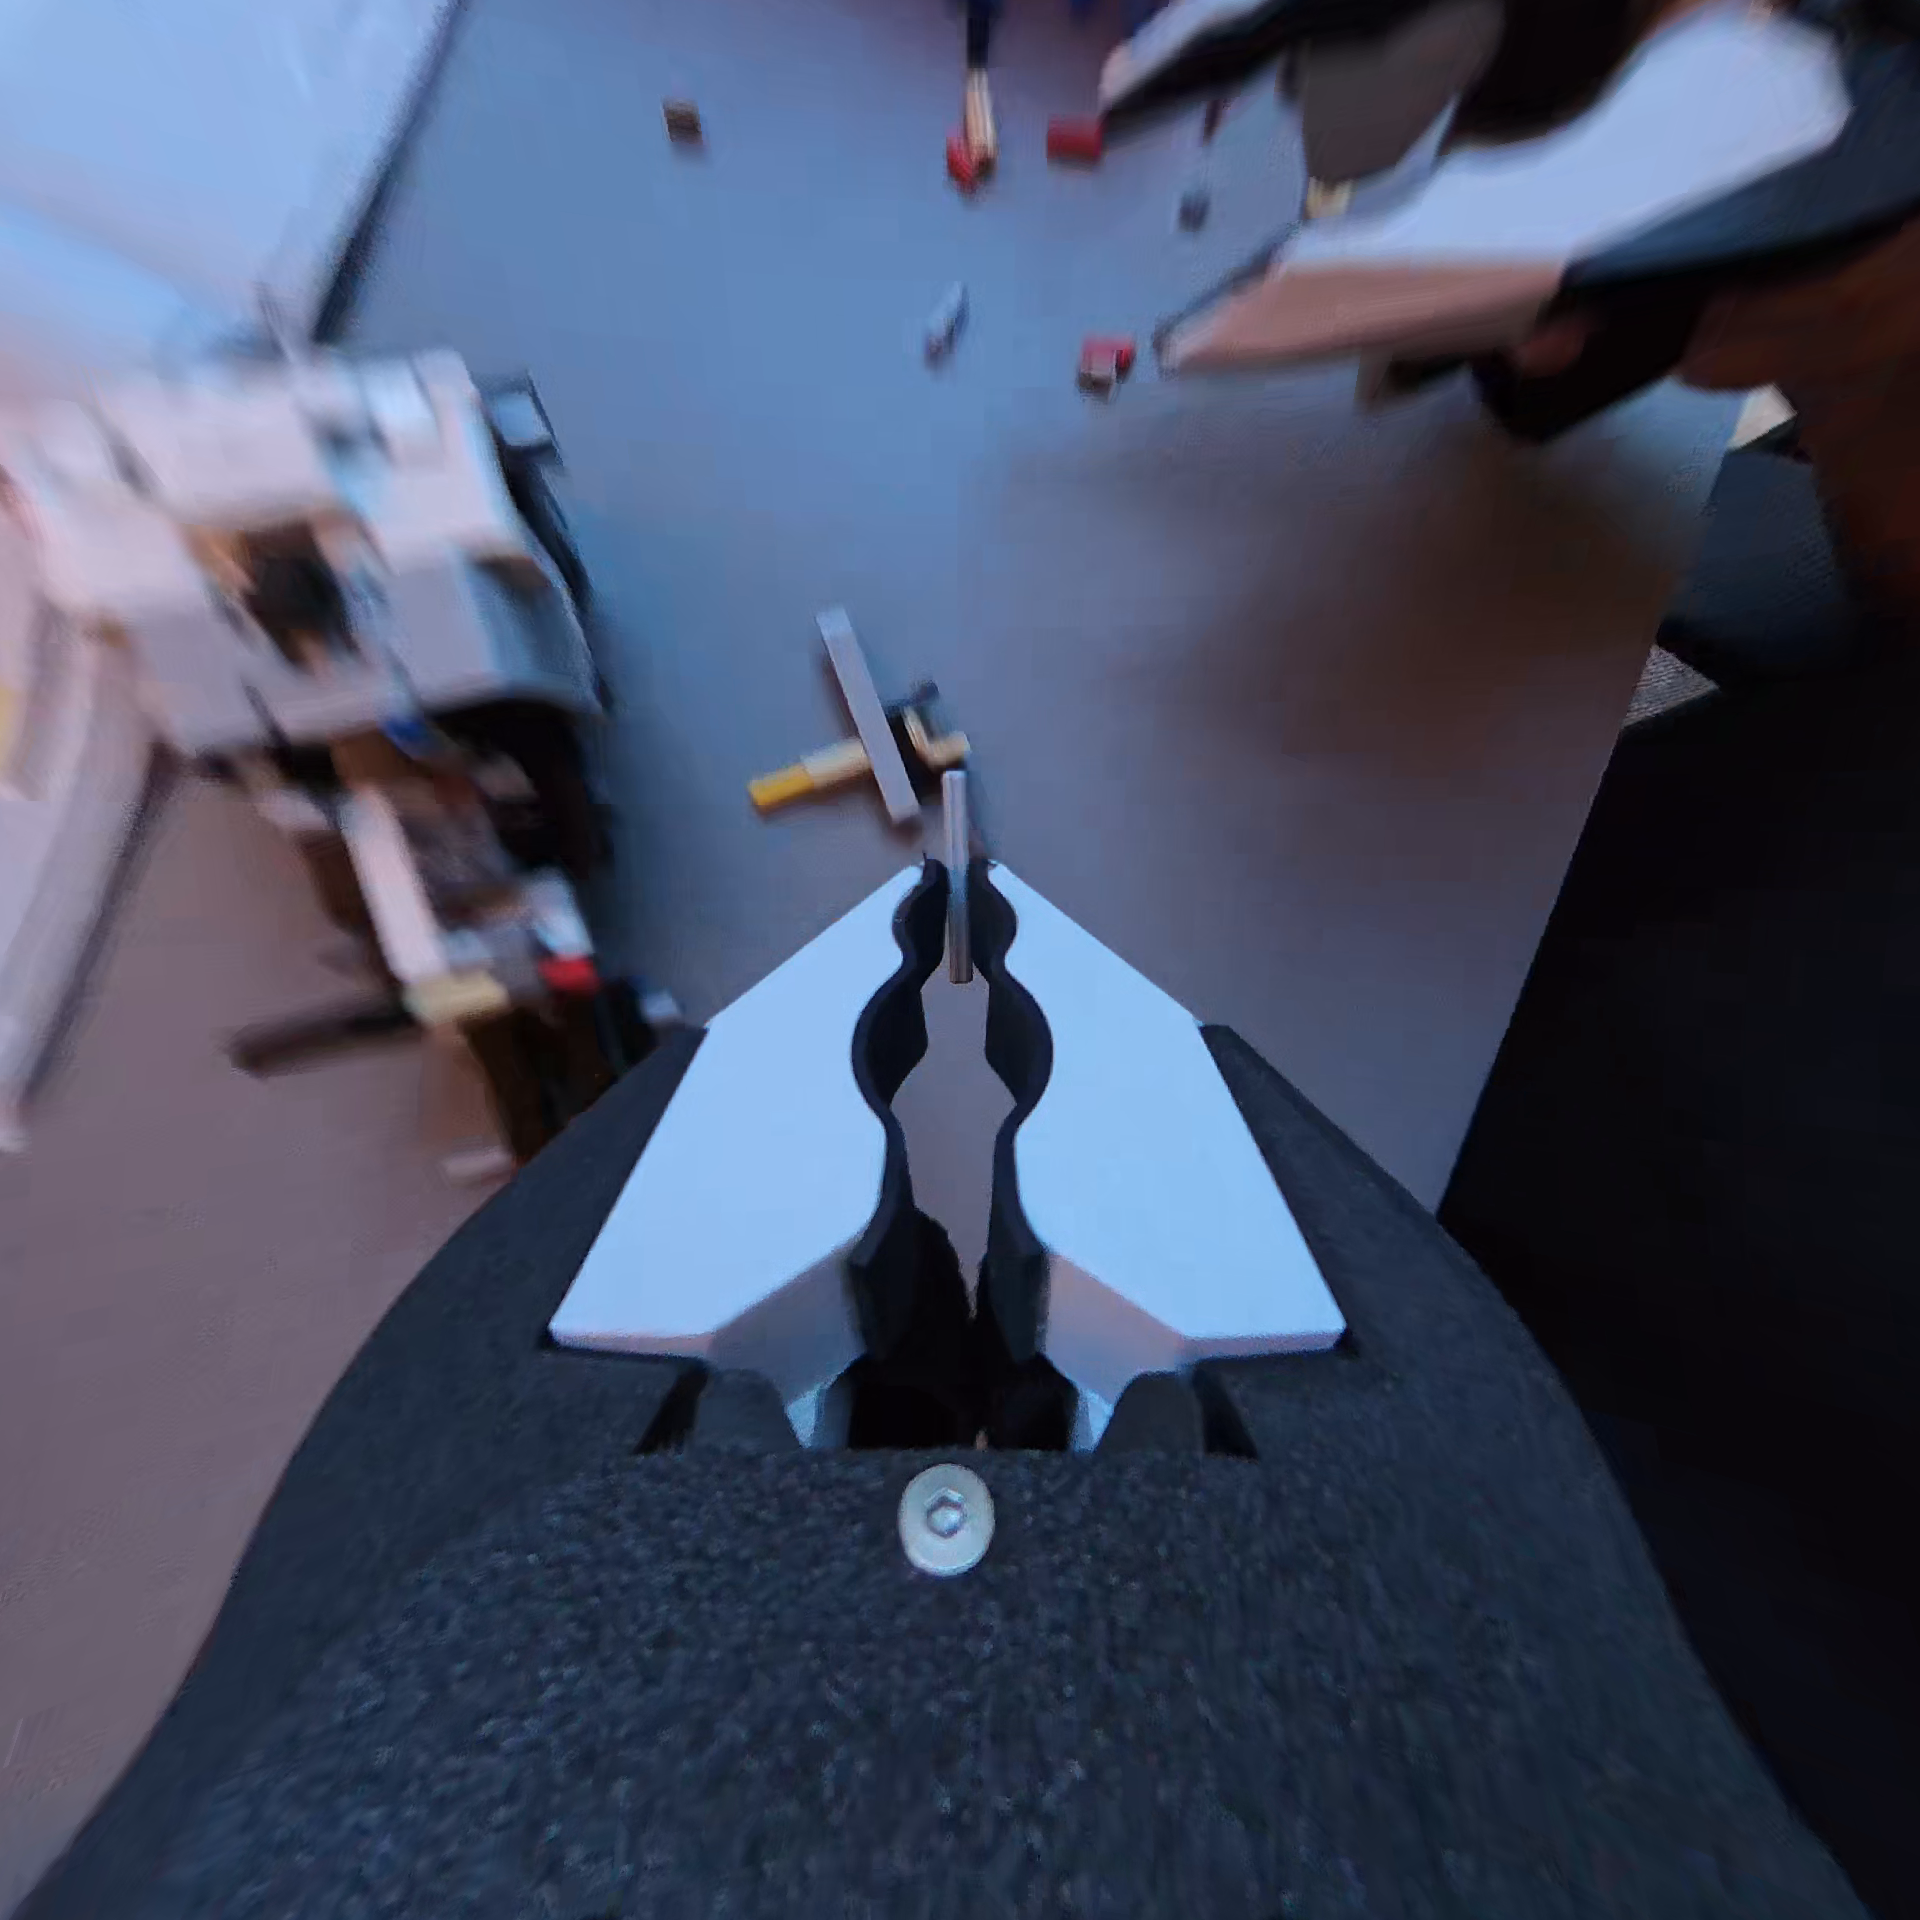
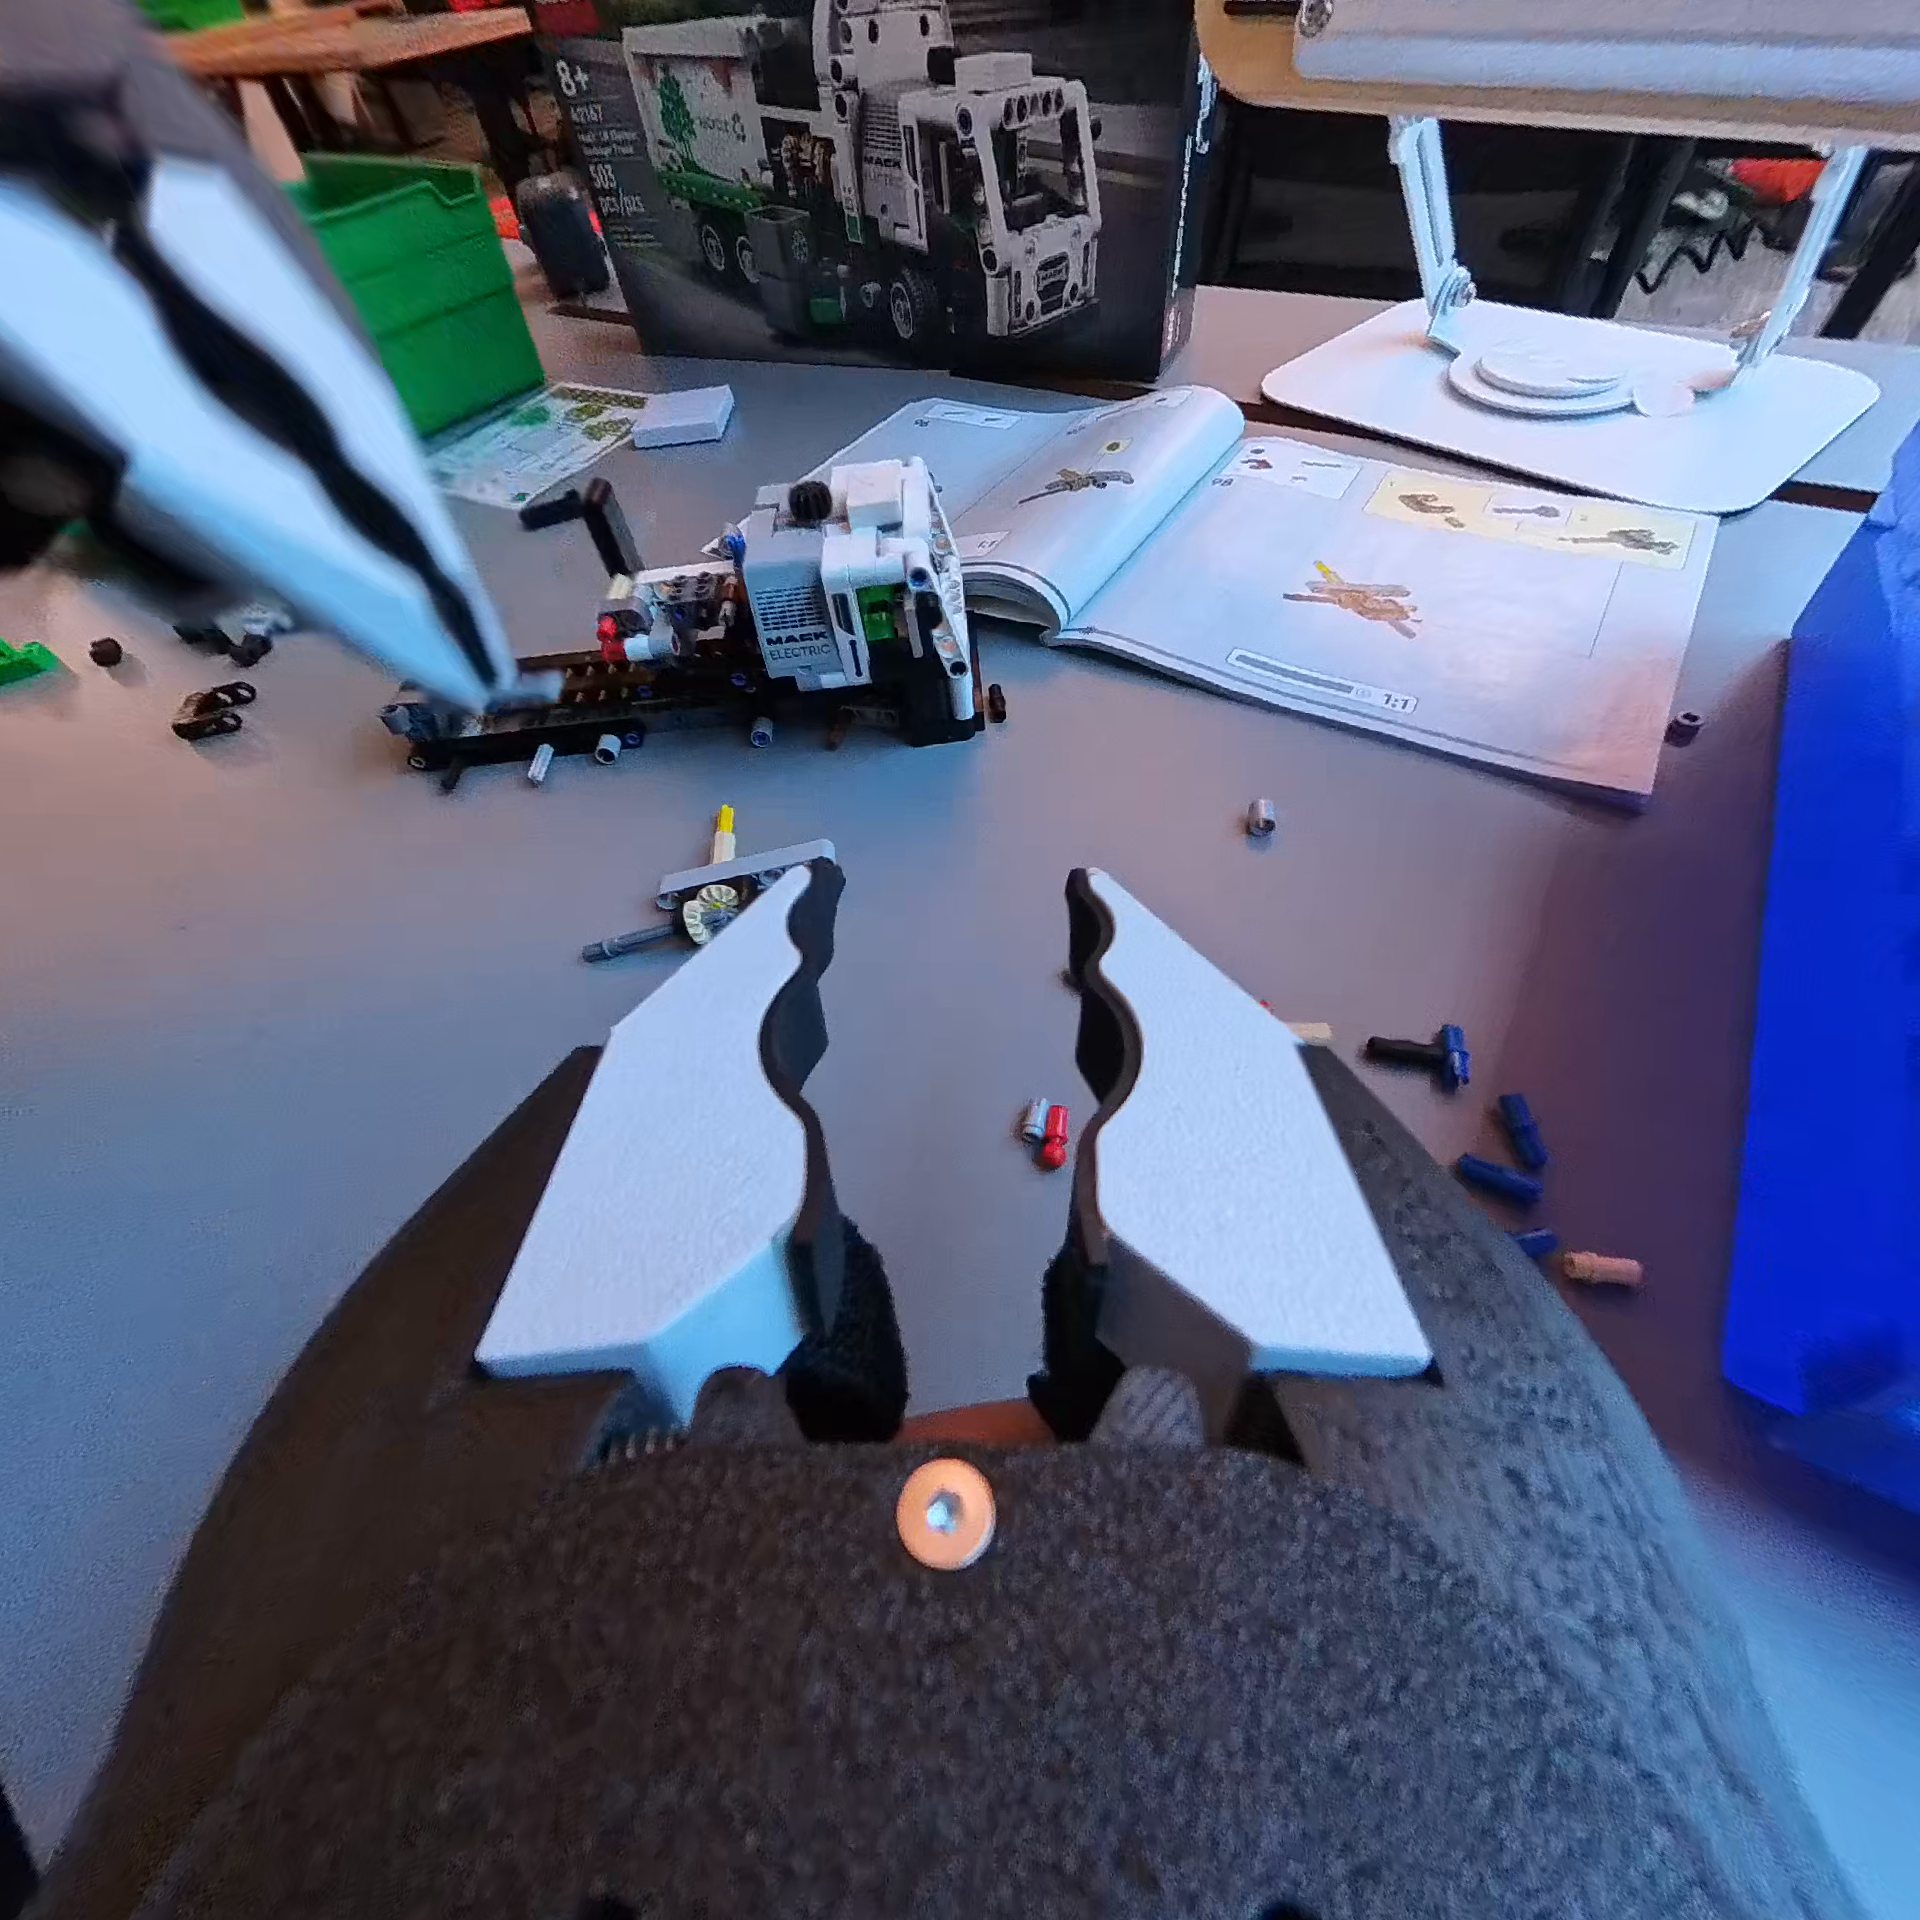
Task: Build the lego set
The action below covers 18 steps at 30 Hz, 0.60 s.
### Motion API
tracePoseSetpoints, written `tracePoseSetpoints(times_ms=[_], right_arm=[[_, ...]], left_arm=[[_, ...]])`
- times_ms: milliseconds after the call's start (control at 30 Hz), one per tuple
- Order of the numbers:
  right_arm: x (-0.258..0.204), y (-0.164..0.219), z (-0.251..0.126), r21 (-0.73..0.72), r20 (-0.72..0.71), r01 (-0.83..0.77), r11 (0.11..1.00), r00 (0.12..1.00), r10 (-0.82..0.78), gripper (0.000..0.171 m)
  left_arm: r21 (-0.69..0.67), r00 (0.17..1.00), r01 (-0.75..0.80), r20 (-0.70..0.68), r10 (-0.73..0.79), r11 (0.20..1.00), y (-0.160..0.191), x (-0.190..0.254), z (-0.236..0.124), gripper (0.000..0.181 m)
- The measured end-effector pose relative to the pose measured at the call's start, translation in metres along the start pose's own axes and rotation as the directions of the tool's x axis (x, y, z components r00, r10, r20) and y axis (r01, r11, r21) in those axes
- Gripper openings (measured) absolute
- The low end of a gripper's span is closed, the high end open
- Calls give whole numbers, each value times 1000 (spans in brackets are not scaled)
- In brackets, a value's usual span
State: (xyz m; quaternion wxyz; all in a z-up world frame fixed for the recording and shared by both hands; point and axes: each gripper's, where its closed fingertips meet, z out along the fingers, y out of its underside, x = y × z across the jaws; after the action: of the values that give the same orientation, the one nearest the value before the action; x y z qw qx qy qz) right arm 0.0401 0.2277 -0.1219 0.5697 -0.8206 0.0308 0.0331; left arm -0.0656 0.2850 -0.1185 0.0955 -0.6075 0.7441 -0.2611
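My left gripper [image 1: 957, 875] is shut on a thin grey Lego piece [image 1: 956, 821] that sticks out past its tips. It hangs above the grey table, just short of a small sub-assembly [image 1: 868, 743] made of a grey beam, a yellow axle and a tan gear. In the right wrist view the left gripper [image 2: 488, 675] comes in from the upper left, in front of the half-built white truck [image 2: 831, 592]. My right gripper [image 2: 951, 883] is open and empty, low over the table. The sub-assembly [image 2: 727, 899] lies just beyond its left fingertip.
An open instruction booklet [image 2: 1299, 561] lies right of the truck, with the set's box [image 2: 894, 177] behind. A green bin [image 2: 426, 281] is far left, a blue bin [image 2: 1849, 935] right, a white stand base [image 2: 1558, 405] far right. Loose pins [image 2: 1047, 1127] and blue pins [image 2: 1507, 1153] are scattered about.
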Motion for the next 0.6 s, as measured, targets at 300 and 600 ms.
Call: tracePoseSetpoints(times_ms=[300, 600], right_arm=[[-10, -3, 7, -14, -2, 22, 1000, 1000, -22, 45], [-21, -3, 7, -18, 1, 16, 1000, 1000, -16, 45]], left_arm=[[-51, 995, 90, 38, -88, 995, 69, 36, 45, 2], [-57, 996, -11, 91, 16, 998, 70, 37, 52, 2]])
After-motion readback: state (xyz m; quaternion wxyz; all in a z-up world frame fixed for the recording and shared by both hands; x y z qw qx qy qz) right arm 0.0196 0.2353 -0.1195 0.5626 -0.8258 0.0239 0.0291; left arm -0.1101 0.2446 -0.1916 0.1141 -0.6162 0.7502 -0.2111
